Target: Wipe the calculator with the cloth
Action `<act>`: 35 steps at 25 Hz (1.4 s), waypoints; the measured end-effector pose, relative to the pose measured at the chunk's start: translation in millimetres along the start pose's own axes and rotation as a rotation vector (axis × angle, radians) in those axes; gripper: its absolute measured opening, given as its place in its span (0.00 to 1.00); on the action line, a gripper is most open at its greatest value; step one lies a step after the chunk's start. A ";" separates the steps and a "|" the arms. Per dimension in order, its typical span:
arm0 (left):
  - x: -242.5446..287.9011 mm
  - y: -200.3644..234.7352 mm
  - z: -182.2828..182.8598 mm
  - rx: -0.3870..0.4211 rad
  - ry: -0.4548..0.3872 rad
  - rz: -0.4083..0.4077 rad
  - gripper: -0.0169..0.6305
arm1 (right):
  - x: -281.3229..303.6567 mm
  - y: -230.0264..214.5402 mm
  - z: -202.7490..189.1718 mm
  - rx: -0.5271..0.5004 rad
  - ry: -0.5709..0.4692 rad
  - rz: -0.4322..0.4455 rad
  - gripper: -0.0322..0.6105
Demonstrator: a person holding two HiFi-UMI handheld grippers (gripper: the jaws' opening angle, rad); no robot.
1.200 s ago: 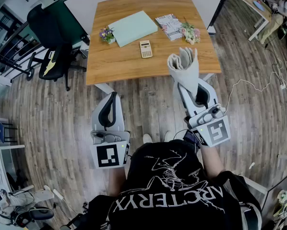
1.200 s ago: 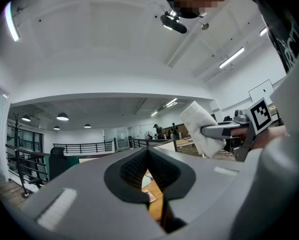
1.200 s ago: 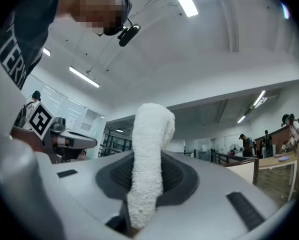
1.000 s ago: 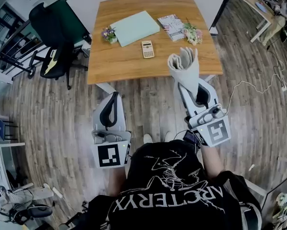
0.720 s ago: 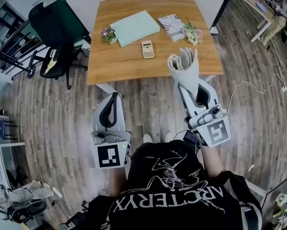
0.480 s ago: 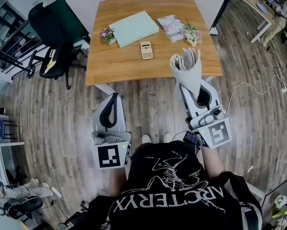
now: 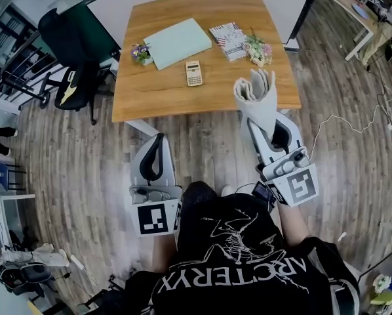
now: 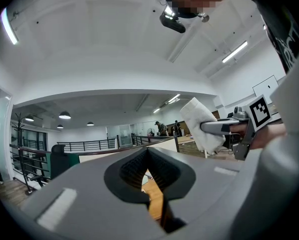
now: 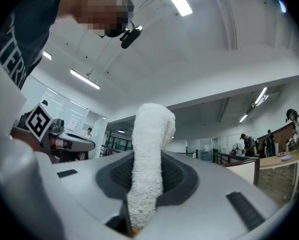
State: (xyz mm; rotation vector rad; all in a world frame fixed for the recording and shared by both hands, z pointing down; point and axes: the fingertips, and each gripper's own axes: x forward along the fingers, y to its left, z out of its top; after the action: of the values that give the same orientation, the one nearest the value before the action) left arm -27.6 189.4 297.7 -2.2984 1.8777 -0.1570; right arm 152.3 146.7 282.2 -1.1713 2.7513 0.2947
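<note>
The small beige calculator (image 7: 193,73) lies flat near the middle of the wooden table (image 7: 150,94). My right gripper (image 7: 261,118) is shut on a folded white cloth (image 7: 255,96), which stands up out of its jaws over the table's near right edge. The right gripper view shows the cloth (image 9: 148,166) pinched between the pads. My left gripper (image 7: 155,142) hangs over the floor, short of the table, with its jaws shut and nothing in them. In the left gripper view the cloth (image 8: 201,122) shows off to the right. Both grippers are well short of the calculator.
On the table lie a mint-green folder (image 7: 177,40), a patterned booklet (image 7: 228,33) and two small flower pots (image 7: 139,52) (image 7: 258,50). A black office chair (image 7: 67,52) stands left of the table. A white cable (image 7: 343,119) runs over the wooden floor at the right.
In the head view the table has slid a little to the left and both grippers sit slightly lower. The cloth stays pinched in the right gripper; the left stays shut.
</note>
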 end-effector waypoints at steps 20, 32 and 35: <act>192.8 120.7 -43.7 -0.045 0.048 -0.075 0.04 | 201.4 -67.7 -56.9 -0.002 0.053 -0.029 0.20; 282.3 186.3 -74.4 -0.066 0.121 -0.153 0.04 | 310.7 -101.2 -93.1 -0.002 0.099 -0.088 0.20; 295.8 182.6 -79.4 -0.056 0.135 -0.166 0.04 | 313.2 -110.2 -101.2 -0.006 0.117 -0.084 0.20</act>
State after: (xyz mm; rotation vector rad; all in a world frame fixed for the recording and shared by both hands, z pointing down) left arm -158.3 -140.6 332.1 -2.5403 1.7699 -0.2912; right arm 11.7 -169.8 303.7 -1.3425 2.7909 0.2325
